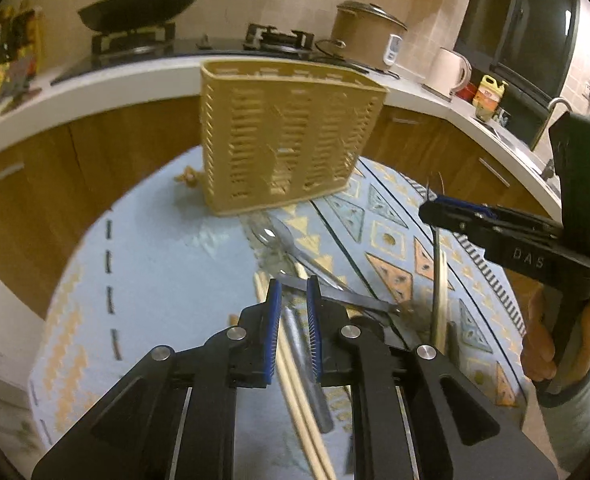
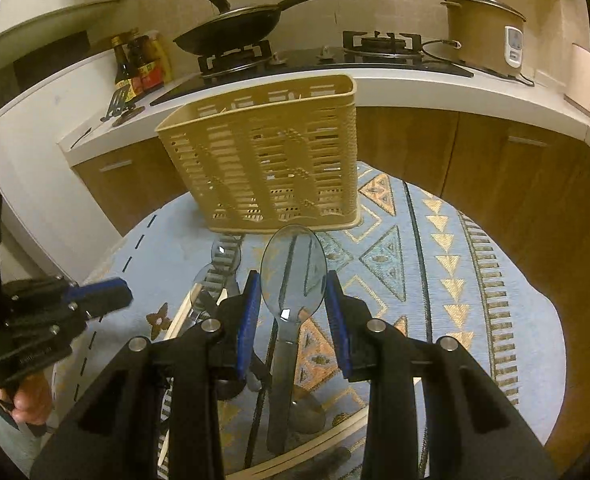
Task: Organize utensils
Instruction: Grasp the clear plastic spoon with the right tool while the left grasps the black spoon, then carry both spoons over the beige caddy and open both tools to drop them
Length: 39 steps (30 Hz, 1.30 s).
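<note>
Claws [image 1: 294,292] above patterned cloth [image 1: 155,264], kitchen, blurry.

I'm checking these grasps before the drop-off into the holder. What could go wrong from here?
The right gripper holds the smooth translucent spoon only by its bowl edges, so it may slip or pivot. The beige holder looks light and could tip. The left gripper may snag the crossed utensils beneath.

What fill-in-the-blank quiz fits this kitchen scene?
1. The clear utensil pinched by the right gripper is a ____.
2. The slotted tan basket stands on a patterned cloth whose main colour is ____.
3. The black pan sits on the stove's ____ burner.
Missing words: spoon; blue; left.
</note>
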Each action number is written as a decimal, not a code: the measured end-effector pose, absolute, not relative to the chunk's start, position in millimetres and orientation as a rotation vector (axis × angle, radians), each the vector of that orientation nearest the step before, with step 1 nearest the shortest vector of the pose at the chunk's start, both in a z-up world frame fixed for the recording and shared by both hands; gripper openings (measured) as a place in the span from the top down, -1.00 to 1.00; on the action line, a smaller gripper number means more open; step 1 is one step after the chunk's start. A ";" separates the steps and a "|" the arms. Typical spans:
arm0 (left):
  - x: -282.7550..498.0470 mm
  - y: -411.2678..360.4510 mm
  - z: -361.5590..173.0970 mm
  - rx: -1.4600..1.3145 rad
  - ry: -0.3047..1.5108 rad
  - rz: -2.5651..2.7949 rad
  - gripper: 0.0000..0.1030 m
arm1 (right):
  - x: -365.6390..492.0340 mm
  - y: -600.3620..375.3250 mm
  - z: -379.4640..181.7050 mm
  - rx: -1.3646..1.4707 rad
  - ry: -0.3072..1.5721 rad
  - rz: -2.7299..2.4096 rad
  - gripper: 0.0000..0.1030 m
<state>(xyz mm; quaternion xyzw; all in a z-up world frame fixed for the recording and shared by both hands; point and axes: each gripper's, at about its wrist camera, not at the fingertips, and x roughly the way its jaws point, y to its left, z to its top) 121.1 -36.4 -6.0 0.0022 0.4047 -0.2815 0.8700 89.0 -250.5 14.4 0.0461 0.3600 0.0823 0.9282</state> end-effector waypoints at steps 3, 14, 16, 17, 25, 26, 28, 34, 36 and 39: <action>115.3 -44.0 -15.0 0.012 0.891 -0.642 0.66 | 83.5 -252.3 17.8 0.101 0.730 0.184 0.43; 91.6 -100.9 -49.8 0.253 1.057 -0.741 0.46 | 76.3 -248.0 18.2 0.095 0.737 0.202 0.43; 92.2 -108.9 -56.3 0.295 1.082 -0.723 0.46 | 76.0 -248.2 18.6 0.096 0.738 0.206 0.43; 93.5 -111.7 -59.0 0.308 1.091 -0.714 0.46 | 76.1 -248.2 18.6 0.096 0.738 0.205 0.43; 99.3 -138.2 -64.6 0.400 1.075 -0.628 0.89 | 77.4 -252.1 13.7 0.116 0.756 0.204 0.43; 99.8 -139.8 -64.9 0.402 1.069 -0.613 0.92 | 76.1 -253.6 13.8 0.122 0.753 0.210 0.43; 101.5 -133.8 -64.1 0.347 1.050 -0.605 0.92 | 72.1 -256.0 15.2 0.130 0.742 0.221 0.43; 96.5 -88.9 -28.9 0.099 0.854 -0.596 0.92 | 45.3 -265.4 27.2 0.169 0.658 0.268 0.43; 95.4 -75.3 -7.9 0.013 0.764 -0.598 0.92 | 34.1 -267.8 34.5 0.182 0.612 0.288 0.43; 92.7 -67.9 19.4 -0.054 0.653 -0.595 0.92 | 18.6 -272.7 49.0 0.209 0.534 0.310 0.43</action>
